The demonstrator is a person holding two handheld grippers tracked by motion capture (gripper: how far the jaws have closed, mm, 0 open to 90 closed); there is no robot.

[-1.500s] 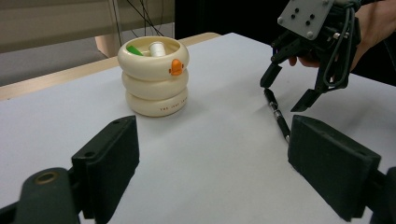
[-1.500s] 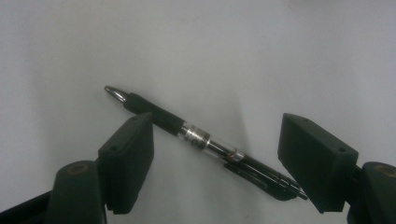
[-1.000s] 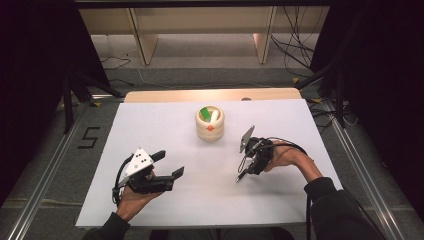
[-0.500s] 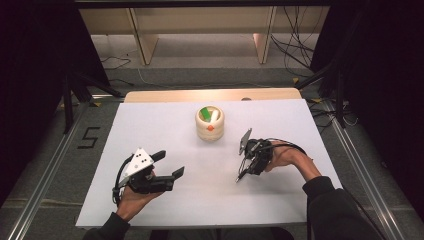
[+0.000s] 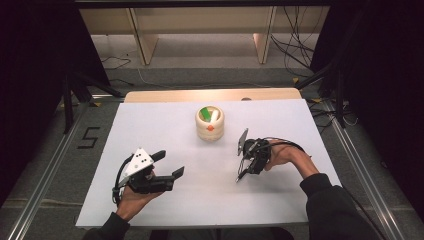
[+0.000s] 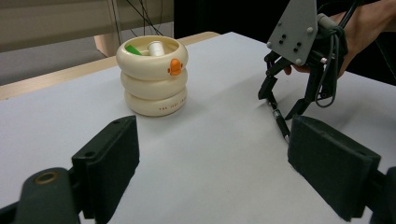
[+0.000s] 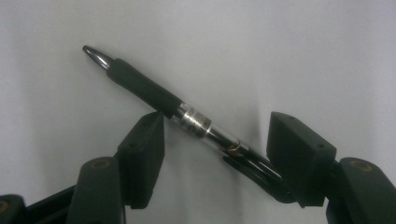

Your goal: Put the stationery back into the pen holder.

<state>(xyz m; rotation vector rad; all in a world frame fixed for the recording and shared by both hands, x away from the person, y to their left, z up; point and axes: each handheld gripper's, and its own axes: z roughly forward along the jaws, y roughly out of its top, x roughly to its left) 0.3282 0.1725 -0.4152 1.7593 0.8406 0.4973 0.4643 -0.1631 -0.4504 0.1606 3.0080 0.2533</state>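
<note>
Black pen (image 7: 187, 116) between closing jaws

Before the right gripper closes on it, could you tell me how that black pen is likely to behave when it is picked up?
The pen looks slim, rigid and probably light. Its round barrel lies flat on the white table, so a nudge may roll it. The right gripper, whose jaws have just been closing, straddles it crosswise; the rubbery grip section should hold better than the smooth clear barrel, which may slip or pivot.

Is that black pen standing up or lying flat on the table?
Lying flat: the pen rests lengthwise on the white table.
</note>
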